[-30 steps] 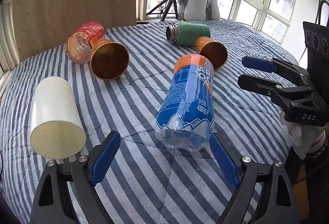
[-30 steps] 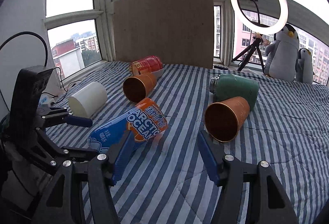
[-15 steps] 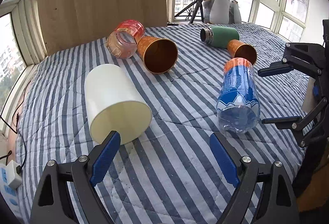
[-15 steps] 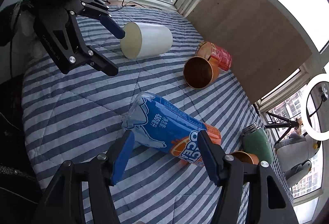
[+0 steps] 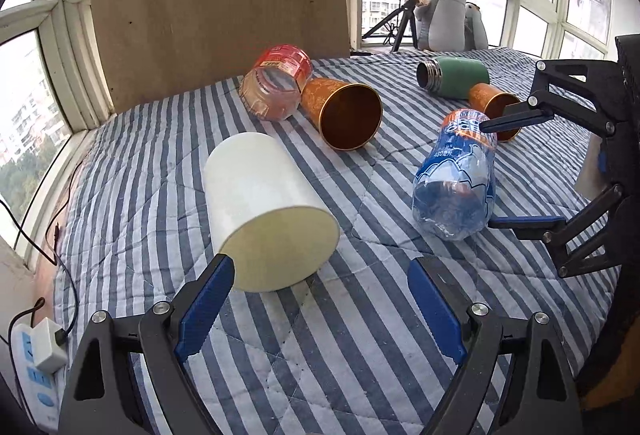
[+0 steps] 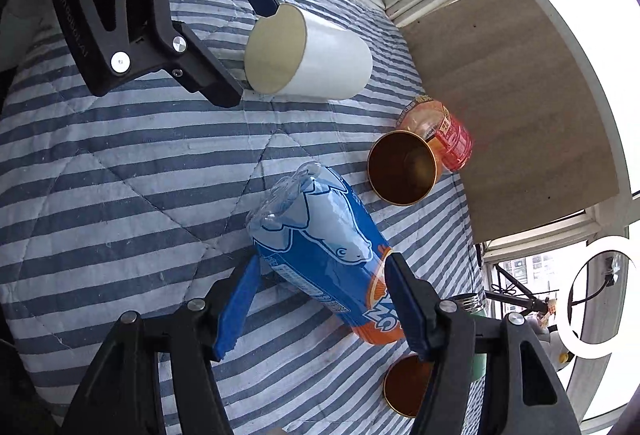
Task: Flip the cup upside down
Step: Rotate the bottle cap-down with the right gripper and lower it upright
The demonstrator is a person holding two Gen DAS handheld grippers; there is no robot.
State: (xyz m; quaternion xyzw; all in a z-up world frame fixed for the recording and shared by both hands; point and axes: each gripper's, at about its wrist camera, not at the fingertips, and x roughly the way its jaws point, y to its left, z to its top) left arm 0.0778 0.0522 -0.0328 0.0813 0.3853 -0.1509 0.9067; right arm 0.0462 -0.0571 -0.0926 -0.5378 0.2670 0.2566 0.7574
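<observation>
While the white cup (image 5: 264, 211) lies on its side on the striped quilt (image 5: 340, 355), with the flat closed-looking face toward the left gripper (image 5: 316, 299), that gripper hovers just short of it, jaws spread wide and holding nothing, one blue pad nearly at the cup's lower left edge. Which end is the mouth cannot be told for sure from these views, so the first care is to judge that before turning it. A good grasp would likely straddle the cup's round wall near the middle, both pads squarely on opposite sides, since the smooth cylinder may roll on the soft bedding if only one pad touches it first; then it can be lifted clear and rotated so the mouth lands down. Further right, a red-labelled jar (image 5: 278, 83) lies touching a large copper cup (image 5: 344, 115), well behind the white cup and out of the way. Beyond that sit a green flask (image 5: 452, 77) and a smaller copper cup (image 5: 494, 111). The blue plastic bottle (image 6: 320, 255) lies nearby on its side, and the right gripper (image 6: 320, 303) stands with its open jaws either side of it, seemingly not yet pressing. That gripper and bottle sit near enough that a wide swing of the cup could brush them.
</observation>
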